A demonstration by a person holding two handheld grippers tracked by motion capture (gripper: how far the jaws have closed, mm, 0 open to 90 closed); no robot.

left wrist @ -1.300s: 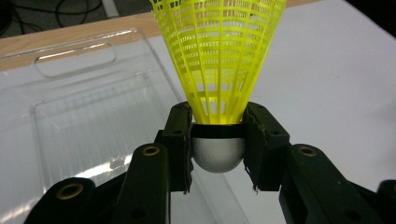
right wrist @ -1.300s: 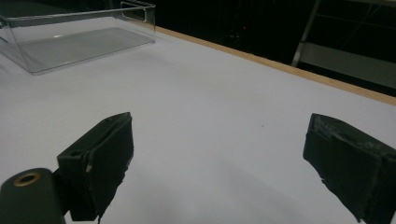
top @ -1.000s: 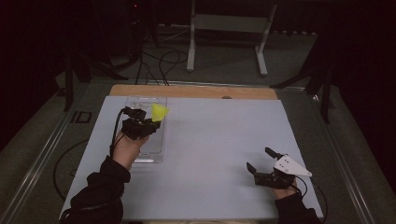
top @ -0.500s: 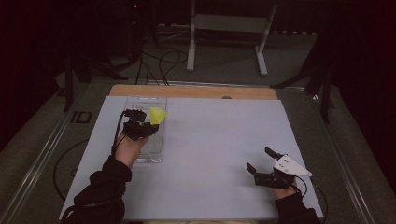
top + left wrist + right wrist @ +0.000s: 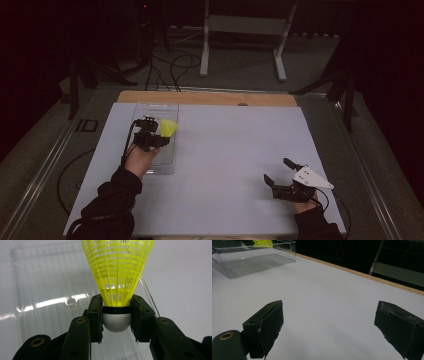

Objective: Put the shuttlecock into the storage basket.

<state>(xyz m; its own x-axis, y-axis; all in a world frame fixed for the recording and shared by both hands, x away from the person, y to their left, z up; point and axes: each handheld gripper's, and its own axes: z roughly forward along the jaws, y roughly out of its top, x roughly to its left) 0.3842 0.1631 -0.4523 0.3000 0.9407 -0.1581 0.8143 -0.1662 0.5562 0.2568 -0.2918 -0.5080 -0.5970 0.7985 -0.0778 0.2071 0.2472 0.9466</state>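
Yellow shuttlecock [image 5: 117,277] clamped by its white cork base between the pads of the left tongs [image 5: 152,137], skirt pointing away from the hand, poised over the clear plastic tray [image 5: 172,107] at the left of the white surface [image 5: 235,150]. Looks like a placing step: best done by lowering slowly and squarely over the tray floor, keeping the mesh skirt off the near wall and rim, since the light plastic would likely flex or catch. Worth easing down until the shuttlecock sits low inside, then parting the jaws gently so the rounded cork cannot roll or spring out. Grip on the cork alone, not the skirt, seems sound; no need to squeeze harder. Right tongs [image 5: 281,177] spread wide and empty, resting near the front right of the surface, well apart from the tray.
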